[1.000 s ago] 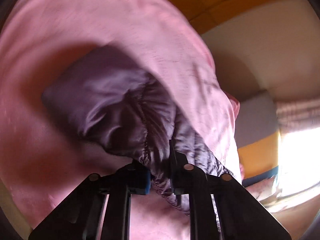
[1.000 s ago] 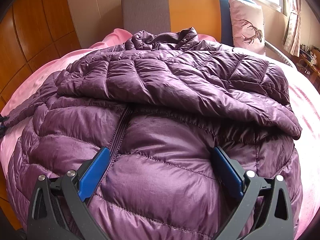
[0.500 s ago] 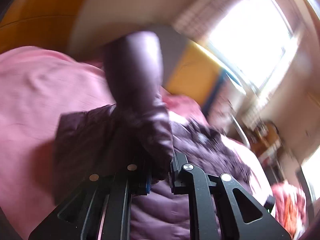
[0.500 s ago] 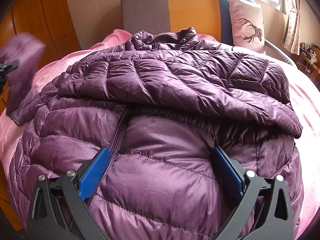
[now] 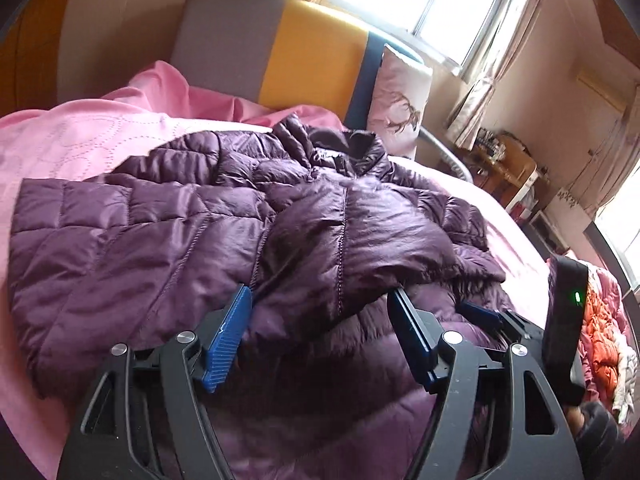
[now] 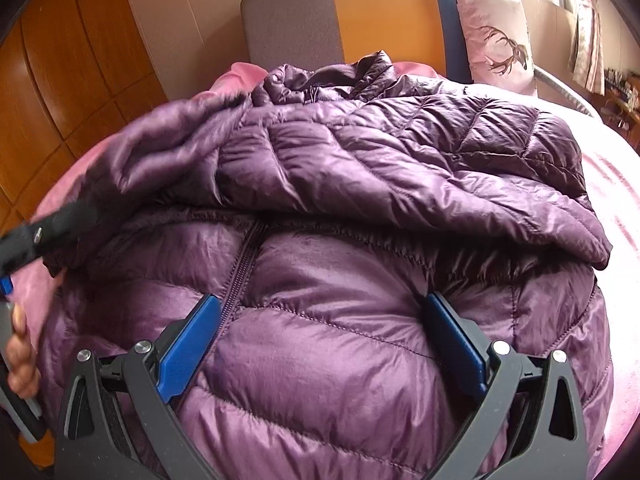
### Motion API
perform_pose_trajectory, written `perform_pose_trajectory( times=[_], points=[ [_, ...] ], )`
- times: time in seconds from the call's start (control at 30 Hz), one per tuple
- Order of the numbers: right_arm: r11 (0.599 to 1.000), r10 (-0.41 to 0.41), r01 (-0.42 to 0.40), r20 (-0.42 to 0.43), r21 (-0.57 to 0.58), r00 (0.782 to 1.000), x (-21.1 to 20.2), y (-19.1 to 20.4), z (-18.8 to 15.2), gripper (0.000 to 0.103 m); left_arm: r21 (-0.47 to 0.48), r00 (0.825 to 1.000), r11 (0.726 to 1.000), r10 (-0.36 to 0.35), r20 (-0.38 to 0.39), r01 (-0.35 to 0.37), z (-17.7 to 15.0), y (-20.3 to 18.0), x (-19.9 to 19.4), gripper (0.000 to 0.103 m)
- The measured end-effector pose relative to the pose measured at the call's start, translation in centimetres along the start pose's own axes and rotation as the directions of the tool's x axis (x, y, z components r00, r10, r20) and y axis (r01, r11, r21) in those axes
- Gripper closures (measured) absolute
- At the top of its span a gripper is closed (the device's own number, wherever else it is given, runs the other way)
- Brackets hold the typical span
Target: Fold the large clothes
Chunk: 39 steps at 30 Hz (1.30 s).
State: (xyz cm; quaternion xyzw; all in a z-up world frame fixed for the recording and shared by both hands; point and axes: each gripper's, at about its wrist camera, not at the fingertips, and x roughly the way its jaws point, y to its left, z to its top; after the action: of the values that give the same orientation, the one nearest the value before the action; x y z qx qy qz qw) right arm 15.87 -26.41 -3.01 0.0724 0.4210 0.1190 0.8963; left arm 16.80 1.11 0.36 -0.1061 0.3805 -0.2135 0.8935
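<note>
Both sleeves lie across the quilted purple down jacket point(image 5: 320, 248); left gripper point(image 5: 320, 334) and right gripper point(image 6: 316, 340) gape empty. Best grab the hem at six o'clock, fold towards twelve.

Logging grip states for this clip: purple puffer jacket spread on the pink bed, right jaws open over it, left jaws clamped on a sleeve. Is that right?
Not quite. The left gripper is not clamped on a sleeve: the left wrist view shows its jaws spread wide over the purple puffer jacket, gripping nothing. The rest holds: the jacket lies on the pink bed, and the right gripper is open over it.

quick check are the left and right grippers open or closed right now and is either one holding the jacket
Left gripper: open, holding nothing, over the purple jacket.
Right gripper: open, fingers resting on the jacket, gripping nothing.
</note>
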Motion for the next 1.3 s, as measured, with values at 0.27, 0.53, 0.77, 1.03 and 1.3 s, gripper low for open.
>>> perform_pose_trajectory(
  times=[0.27,0.53,0.77,1.03,1.3],
  points=[
    [0.983,0.146,-0.154,0.077,0.101,0.986,-2.0,1.6,3.4,0.016,-0.036,0.999,0.999,0.007,0.044,-0.006,-1.6,1.8,-2.4,0.027],
    [0.987,0.124,-0.132,-0.085,-0.089,0.989,4.1,9.6,5.5,0.085,-0.101,1.000,0.995,0.022,0.017,-0.020,-4.1,3.6,-3.0,0.027],
    [0.990,0.064,-0.042,0.169,-0.134,0.984,-3.1,9.2,11.0,0.093,-0.145,0.998,0.987,0.069,0.009,-0.067,-3.7,4.8,-3.0,0.027],
    [0.987,-0.136,0.107,0.265,0.119,0.955,-6.1,0.0,14.4,0.094,-0.193,0.991,0.973,0.131,0.018,-0.125,-1.2,5.9,-2.4,0.027],
    [0.943,-0.222,0.171,0.155,0.285,0.963,-4.5,-8.2,10.4,0.094,-0.151,0.983,0.972,0.185,0.003,-0.182,-0.3,5.8,-1.6,0.027]
  ],
)
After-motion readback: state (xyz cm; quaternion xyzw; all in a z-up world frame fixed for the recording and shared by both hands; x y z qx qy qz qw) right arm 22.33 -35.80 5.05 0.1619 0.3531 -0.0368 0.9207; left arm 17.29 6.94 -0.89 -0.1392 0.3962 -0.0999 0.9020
